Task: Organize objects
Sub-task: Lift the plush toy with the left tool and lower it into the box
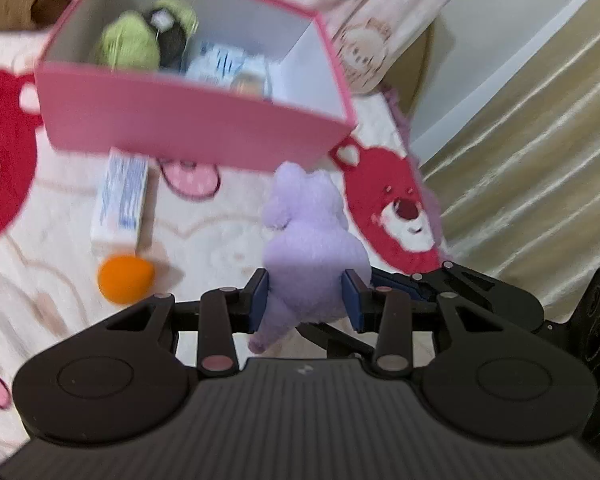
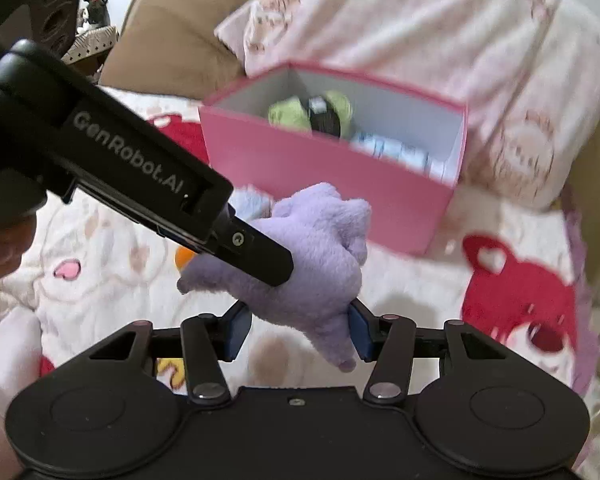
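A purple plush toy [image 1: 312, 248] hangs above the patterned blanket, held between both grippers. My left gripper [image 1: 306, 300] is shut on its lower body. My right gripper [image 2: 298, 332] is also shut on the plush [image 2: 312, 264], its pads against a leg and the underside. The left gripper's arm [image 2: 140, 168] crosses the right wrist view. The pink open box [image 1: 196, 128] lies just beyond, holding a green-and-black plush [image 1: 148, 36] and white-blue packets [image 1: 220, 64]. It also shows in the right wrist view [image 2: 324, 176].
A white-blue carton [image 1: 122, 200] and an orange ball [image 1: 125, 278] lie on the blanket [image 1: 60, 280] in front of the box. A pillow with bear print [image 2: 420, 32] lies behind the box. A curtain [image 1: 540, 180] hangs at the right.
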The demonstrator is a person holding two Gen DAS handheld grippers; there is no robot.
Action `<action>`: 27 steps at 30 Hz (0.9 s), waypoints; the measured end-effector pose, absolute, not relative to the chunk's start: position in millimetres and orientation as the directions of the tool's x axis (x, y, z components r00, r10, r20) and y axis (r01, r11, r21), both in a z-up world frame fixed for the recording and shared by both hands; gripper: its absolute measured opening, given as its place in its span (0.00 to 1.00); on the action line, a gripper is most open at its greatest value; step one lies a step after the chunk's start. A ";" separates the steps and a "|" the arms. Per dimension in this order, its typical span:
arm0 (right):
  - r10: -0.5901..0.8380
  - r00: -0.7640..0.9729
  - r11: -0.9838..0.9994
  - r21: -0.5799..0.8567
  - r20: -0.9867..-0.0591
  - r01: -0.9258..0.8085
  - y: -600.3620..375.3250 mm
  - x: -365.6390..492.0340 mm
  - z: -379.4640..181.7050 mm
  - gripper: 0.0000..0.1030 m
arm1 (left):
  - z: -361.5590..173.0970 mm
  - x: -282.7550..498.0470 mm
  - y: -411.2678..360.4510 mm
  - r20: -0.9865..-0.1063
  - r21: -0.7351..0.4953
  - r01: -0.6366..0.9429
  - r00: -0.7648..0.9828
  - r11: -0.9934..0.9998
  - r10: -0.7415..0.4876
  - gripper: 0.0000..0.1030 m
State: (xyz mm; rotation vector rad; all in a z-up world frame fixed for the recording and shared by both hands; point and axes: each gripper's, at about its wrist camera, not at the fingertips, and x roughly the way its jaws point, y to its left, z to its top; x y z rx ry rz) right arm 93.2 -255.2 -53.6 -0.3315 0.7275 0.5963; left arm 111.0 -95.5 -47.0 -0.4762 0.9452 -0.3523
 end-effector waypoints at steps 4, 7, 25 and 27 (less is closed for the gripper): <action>0.404 0.626 0.777 -0.111 -0.667 -0.620 -247.0 98.7 -26.1 0.55 | -15.4 114.3 -89.5 -0.671 -0.497 0.121 0.574 0.859 -0.469 0.37; 0.411 0.652 0.765 -0.148 -0.638 -0.627 -239.8 105.1 -9.2 0.55 | 4.3 121.1 -82.4 -0.656 -0.483 0.133 0.600 0.866 -0.458 0.37; 0.470 0.654 0.725 -0.163 -0.593 -0.669 -202.4 147.9 20.0 0.55 | 40.6 151.2 -42.7 -0.629 -0.454 0.095 0.670 0.886 -0.394 0.37; 0.463 0.656 0.725 -0.171 -0.596 -0.667 -198.5 154.1 19.2 0.55 | 39.6 159.5 -40.4 -0.636 -0.453 0.089 0.665 0.887 -0.391 0.37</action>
